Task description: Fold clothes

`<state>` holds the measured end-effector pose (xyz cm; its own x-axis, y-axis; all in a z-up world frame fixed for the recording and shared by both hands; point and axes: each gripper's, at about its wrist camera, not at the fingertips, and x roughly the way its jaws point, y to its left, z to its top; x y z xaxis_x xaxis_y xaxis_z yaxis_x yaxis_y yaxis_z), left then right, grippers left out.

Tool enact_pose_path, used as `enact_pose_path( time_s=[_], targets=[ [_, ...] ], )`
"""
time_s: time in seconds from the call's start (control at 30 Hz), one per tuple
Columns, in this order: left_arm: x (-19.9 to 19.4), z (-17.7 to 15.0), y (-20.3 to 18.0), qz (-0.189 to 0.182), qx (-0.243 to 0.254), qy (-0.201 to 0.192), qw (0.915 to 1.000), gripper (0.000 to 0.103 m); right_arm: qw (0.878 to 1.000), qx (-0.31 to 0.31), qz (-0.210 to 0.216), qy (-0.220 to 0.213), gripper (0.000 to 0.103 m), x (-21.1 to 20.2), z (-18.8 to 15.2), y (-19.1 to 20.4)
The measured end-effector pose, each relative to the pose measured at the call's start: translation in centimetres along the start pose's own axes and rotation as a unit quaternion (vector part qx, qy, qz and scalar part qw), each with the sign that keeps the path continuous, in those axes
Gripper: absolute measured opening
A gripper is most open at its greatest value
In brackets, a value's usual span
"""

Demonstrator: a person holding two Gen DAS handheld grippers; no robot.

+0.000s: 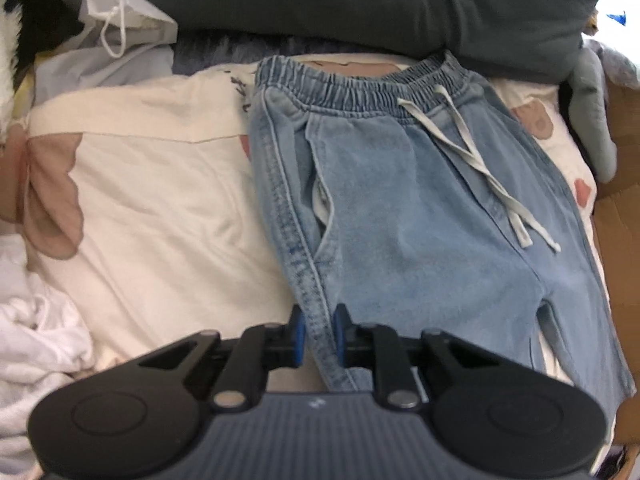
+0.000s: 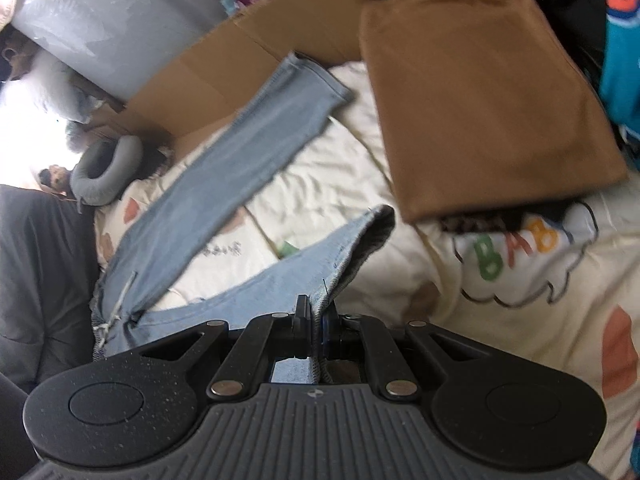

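- The jeans point(image 1: 420, 208) lie front-up on a cream sheet point(image 1: 160, 184), waistband point(image 1: 360, 84) at the far end, legs running back toward the camera.
- A pale drawstring point(image 1: 472, 164) is tied at the waist; its two ends trail down over the front of the jeans.
- The left gripper point(image 1: 319, 334) straddles the outer side seam of one leg. Its blue pads point(image 1: 299, 336) sit close on either side of the denim fold, nearly closed; whether they truly pinch it I cannot tell.
- In the right wrist view the jeans point(image 2: 224, 184) are seen from the hem end, the two legs spread apart in a V.
- The right gripper point(image 2: 316, 320) has its jaws drawn tight on the hem edge of the nearer leg; that hem point(image 2: 372, 232) is lifted and curls open, showing the grey inside.
- The farther leg lies flat, its hem resting on a cardboard sheet point(image 2: 208, 64).
- A folded brown garment point(image 2: 480, 92) lies on the sheet just beside the lifted hem, apart from it.
- Under the brown garment's near edge, the sheet shows a cartoon print with coloured letters point(image 2: 516, 248).
- A dark grey cloth point(image 1: 360, 4) lies beyond the waistband.
- White crumpled fabric point(image 1: 36, 332) sits to the left of the left gripper.
- A grey neck pillow point(image 2: 108, 172) lies near the waist end, beside the cardboard.
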<state>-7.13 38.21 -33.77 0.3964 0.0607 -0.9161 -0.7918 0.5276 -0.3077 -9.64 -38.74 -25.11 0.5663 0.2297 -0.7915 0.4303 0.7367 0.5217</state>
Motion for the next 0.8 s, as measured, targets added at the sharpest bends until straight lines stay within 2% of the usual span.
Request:
enact_pose_path(
  time_s=[0.23,0.43,0.47,0.57,0.63,0.67,0.8],
  targets=[
    [1.8,-0.2,-0.6,0.032,0.012,0.013,0.9994,0.016,0.999,0.018,-0.037,0.021,0.003,1.6,-2.5,-3.0],
    [3.7,-0.8,-0.5,0.051,-0.009,0.023,0.9984,0.023,0.996,0.051,-0.069,0.039,0.004,5.9,-4.8,-6.6],
    [3.8,-0.9,-0.5,0.051,-0.010,0.023,0.9984,0.024,0.994,0.056,-0.077,0.044,0.007,6.6,-5.2,-7.0],
    [3.9,-1.0,-0.6,0.050,-0.008,0.024,0.9984,0.025,0.993,0.069,-0.077,0.053,0.009,7.7,-6.2,-8.1],
    [4.0,-1.2,-0.6,0.048,-0.006,0.028,0.9984,0.026,0.993,0.072,-0.075,0.061,0.029,8.2,-6.8,-8.6],
    [4.0,-1.3,-0.7,0.048,-0.005,0.030,0.9984,0.027,0.992,0.071,-0.077,0.065,0.043,8.3,-7.1,-8.8],
    [4.1,-1.8,-0.7,0.044,-0.002,0.036,0.9984,0.027,0.989,0.064,-0.097,0.088,0.044,9.0,-8.2,-9.8]
  ],
)
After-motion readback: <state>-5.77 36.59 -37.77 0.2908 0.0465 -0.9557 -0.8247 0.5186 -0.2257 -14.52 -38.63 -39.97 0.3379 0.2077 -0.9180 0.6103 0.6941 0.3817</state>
